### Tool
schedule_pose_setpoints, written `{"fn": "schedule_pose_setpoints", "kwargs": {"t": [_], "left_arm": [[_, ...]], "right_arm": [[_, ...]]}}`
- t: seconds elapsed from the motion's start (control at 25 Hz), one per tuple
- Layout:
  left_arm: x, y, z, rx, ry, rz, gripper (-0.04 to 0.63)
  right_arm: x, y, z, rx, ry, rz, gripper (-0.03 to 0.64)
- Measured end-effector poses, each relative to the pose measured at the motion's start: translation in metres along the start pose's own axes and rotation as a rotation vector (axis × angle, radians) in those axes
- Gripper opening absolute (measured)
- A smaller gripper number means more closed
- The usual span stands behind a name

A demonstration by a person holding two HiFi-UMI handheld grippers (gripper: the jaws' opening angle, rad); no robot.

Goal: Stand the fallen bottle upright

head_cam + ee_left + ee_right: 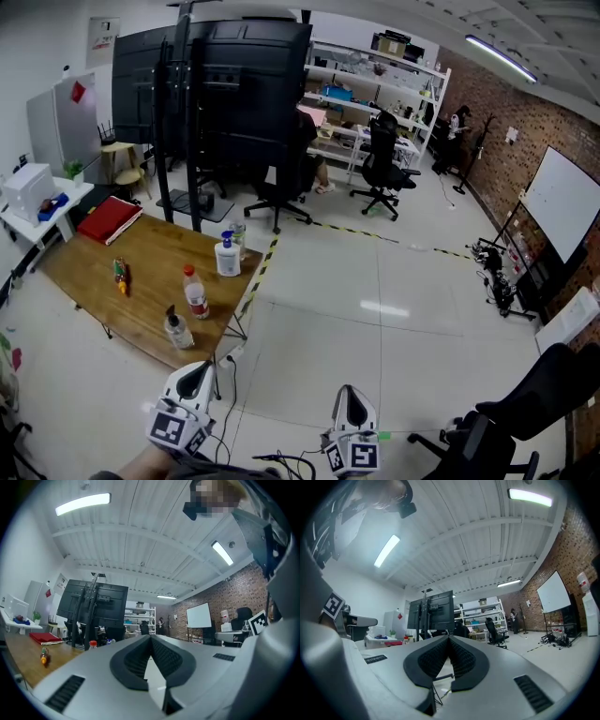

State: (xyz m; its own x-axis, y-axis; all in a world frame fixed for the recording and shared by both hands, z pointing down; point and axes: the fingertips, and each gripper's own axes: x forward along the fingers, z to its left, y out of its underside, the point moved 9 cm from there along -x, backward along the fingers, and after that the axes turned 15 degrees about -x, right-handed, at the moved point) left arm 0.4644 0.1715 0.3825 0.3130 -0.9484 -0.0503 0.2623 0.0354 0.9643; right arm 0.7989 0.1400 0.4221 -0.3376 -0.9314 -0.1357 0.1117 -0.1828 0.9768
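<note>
The fallen bottle [122,277] lies on its side on the worktop [150,253], toward its left long edge. The left gripper [197,373] and right gripper [353,398] are both well apart from it, beyond the worktop's near corner, fingers together and empty.

free: floor [375,309] to table [84,272], tabletop round fallen bottle [121,277] | blocked: spray bottle [177,328], red-cap bottle [196,292], pump bottle [227,255] on near edge

Low brown wooden table [150,255]. Flat red folder [109,219] at its far corner; small orange-and-red bottle [121,276] lying on its side mid-table. Upright near the right edge: red-capped clear bottle [196,292], black-topped clear bottle [178,329], blue-capped white bottle [227,256].
</note>
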Motion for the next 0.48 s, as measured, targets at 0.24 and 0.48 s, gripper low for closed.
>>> {"fn": "schedule_pose_setpoints", "kwargs": {"t": [0.24,0.48], "left_arm": [[0.000,-0.027,0.119,0.106,0.070,0.016,0.034],[-0.010,-0.053,0.237,0.032,0.086,0.006,0.034]], "right_arm": [[0.065,-0.006,0.106,-0.010,0.031,0.007,0.011],[0.112,-0.016,0.214,-0.032,0.066,0.028,0.011]]}}
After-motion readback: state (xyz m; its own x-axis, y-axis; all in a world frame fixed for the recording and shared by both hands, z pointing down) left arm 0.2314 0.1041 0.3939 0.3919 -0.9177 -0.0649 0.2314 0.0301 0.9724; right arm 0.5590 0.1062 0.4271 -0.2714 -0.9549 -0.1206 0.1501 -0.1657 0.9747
